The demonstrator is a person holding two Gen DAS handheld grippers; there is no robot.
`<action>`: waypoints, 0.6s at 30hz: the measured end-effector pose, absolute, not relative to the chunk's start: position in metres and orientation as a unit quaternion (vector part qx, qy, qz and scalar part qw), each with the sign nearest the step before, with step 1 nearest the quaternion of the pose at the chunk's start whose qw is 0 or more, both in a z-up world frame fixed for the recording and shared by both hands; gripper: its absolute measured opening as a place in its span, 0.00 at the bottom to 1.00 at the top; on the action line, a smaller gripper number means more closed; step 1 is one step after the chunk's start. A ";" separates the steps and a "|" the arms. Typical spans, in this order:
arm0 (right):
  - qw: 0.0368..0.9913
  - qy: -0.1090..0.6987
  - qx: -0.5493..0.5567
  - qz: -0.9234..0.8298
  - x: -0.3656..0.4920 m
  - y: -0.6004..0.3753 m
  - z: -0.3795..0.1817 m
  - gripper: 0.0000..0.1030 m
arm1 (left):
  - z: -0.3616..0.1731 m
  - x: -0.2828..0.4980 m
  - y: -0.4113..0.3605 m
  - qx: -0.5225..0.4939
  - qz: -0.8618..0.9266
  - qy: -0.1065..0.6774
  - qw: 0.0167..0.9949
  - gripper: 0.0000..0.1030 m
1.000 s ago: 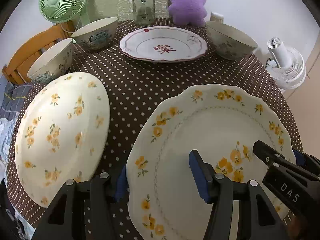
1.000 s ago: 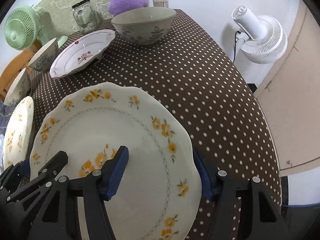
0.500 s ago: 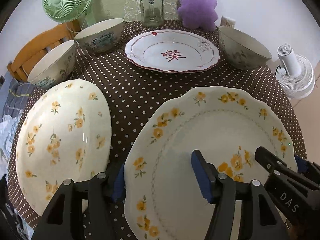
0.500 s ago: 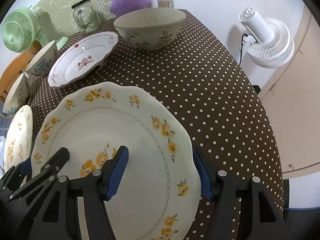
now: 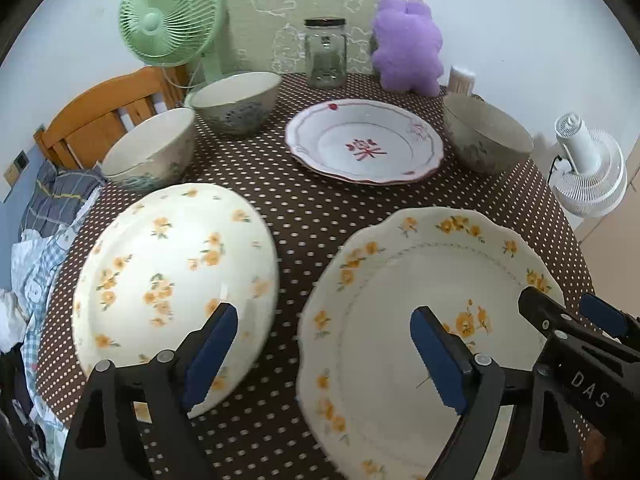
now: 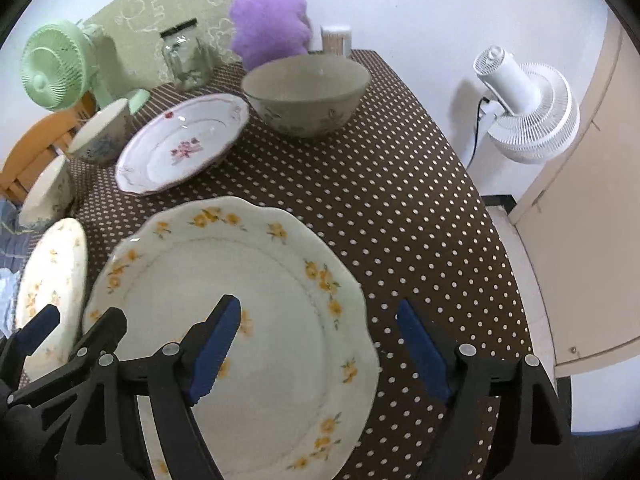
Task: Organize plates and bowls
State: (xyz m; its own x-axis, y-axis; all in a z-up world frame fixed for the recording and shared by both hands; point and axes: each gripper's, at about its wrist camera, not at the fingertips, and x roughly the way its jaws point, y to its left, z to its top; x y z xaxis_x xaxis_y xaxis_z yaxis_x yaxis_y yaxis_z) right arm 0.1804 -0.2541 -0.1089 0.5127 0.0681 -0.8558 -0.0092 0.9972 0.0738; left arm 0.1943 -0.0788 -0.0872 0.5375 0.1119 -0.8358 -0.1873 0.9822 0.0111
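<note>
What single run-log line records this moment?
left gripper: jaws just opening, scalloped yellow-flowered plate rim between, untouched; right gripper: same; plate: on dotted table

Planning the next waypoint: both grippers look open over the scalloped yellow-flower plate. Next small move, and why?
Probably lift both clear. The left gripper and right gripper have just been opening; neither grips the scalloped yellow-flower plate, which lies flat on the brown polka-dot tablecloth. The plain-rimmed yellow-flower plate seems next.
</note>
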 end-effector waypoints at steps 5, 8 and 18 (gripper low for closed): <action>0.877 0.477 0.042 0.032 0.170 -0.234 -0.092 0.81 | -0.078 0.185 -0.054 -0.040 0.076 0.466 0.881 0.88; 0.882 0.469 0.045 0.026 0.163 -0.219 -0.082 0.81 | -0.073 0.183 -0.037 -0.040 0.064 0.464 0.883 0.88; 0.891 0.452 0.038 0.020 0.146 -0.144 -0.064 0.80 | -0.064 0.175 0.016 -0.017 0.029 0.456 0.889 0.88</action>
